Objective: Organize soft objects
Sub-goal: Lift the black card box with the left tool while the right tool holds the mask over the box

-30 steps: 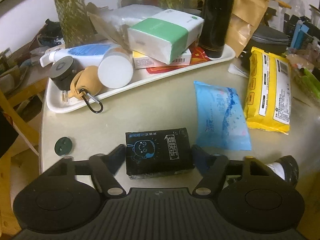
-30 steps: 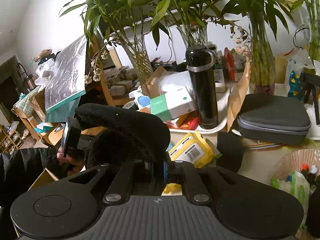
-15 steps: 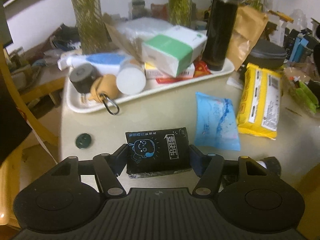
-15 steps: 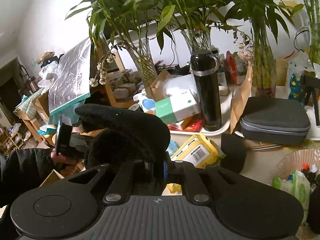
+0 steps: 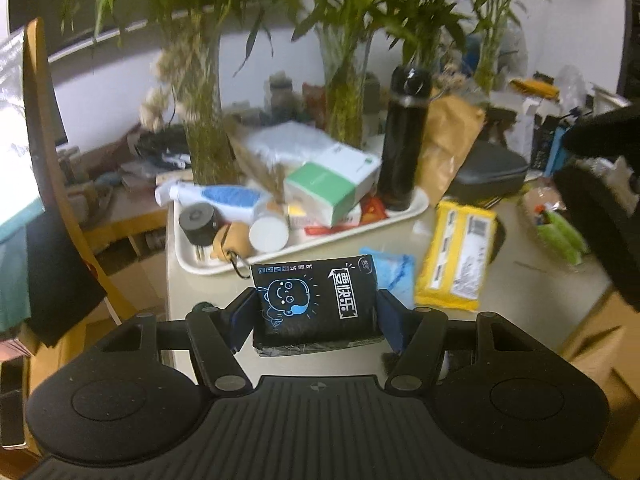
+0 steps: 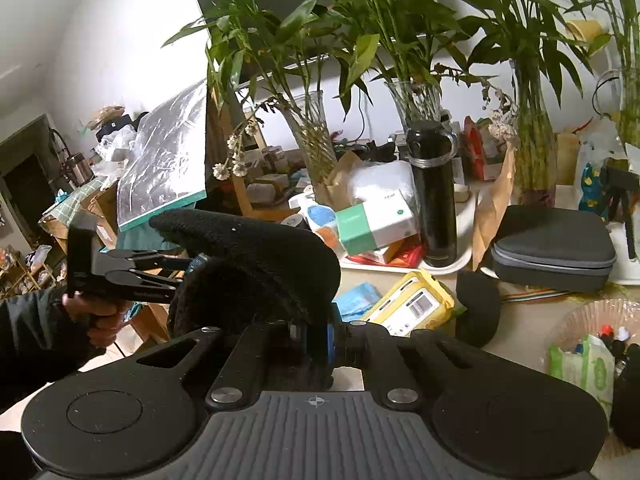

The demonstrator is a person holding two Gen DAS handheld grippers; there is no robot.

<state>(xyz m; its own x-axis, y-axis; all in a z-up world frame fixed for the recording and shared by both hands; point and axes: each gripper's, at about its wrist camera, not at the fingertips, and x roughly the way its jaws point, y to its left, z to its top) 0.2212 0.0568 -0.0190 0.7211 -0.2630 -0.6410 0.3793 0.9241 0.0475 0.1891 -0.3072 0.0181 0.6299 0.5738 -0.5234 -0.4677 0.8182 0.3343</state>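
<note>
Black tissue pack [image 5: 316,300] clamped in left gripper [image 5: 316,320]; right gripper [image 6: 320,340] pinches black fuzzy cloth [image 6: 256,264].

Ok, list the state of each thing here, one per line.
left gripper: shut on the black tissue pack
black tissue pack: held above the table, tilted
right gripper: shut on the black fuzzy item
black fuzzy item: held, draped
black flask: upright on the tray, capped
yellow wipes pack: lying flat
</note>
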